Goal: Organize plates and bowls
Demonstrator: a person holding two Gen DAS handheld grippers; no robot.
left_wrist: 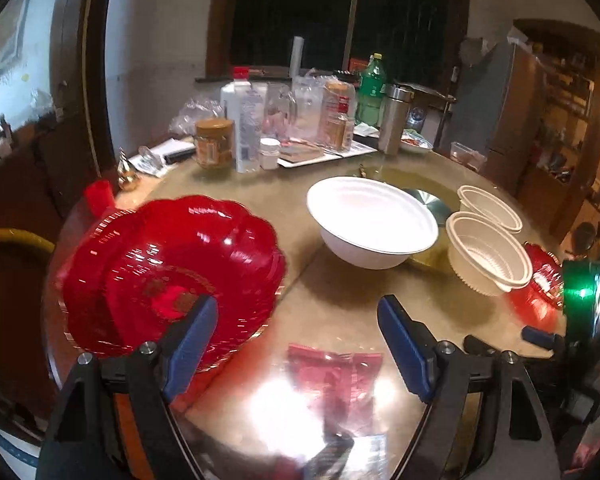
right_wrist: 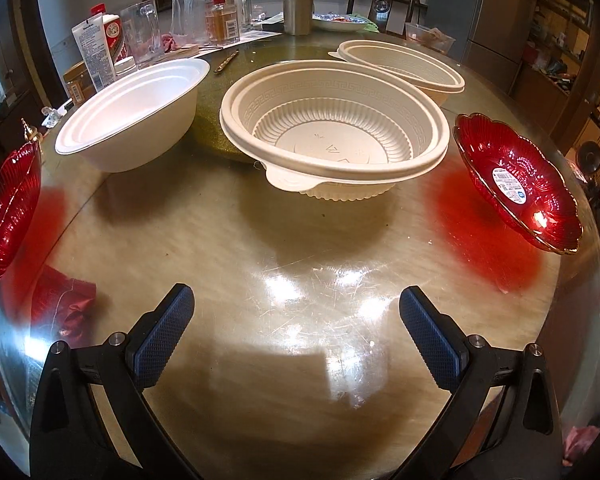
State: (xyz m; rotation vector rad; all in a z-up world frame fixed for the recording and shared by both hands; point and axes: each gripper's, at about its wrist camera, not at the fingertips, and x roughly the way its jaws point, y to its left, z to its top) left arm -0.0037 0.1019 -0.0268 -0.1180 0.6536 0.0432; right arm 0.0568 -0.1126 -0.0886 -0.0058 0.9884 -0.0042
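Hovering over the near edge of the round table (right_wrist: 300, 240), both grippers stand with jaws apart and nothing between the pads. The right gripper (right_wrist: 296, 328) is spread as wide as it goes, bare glossy tabletop between its blue pads (right_wrist: 164, 332). The left gripper (left_wrist: 296, 344) is also well open; its left pad overlaps the red dish (left_wrist: 168, 272) at the table's left edge, though I cannot tell from here whether it touches. A red packet (left_wrist: 336, 376) lies flat near that edge between the left jaws.

Toward the middle sit 3 pale bowls: a smooth white bowl (right_wrist: 132, 112) on the left, a ribbed bowl (right_wrist: 336, 136) just beside it, and a 2nd ribbed bowl (right_wrist: 404, 68) touching behind. Another red dish (right_wrist: 516, 180), with a label inside, sits by the right edge. Bottles and jars (left_wrist: 284, 120) crowd the far edge.
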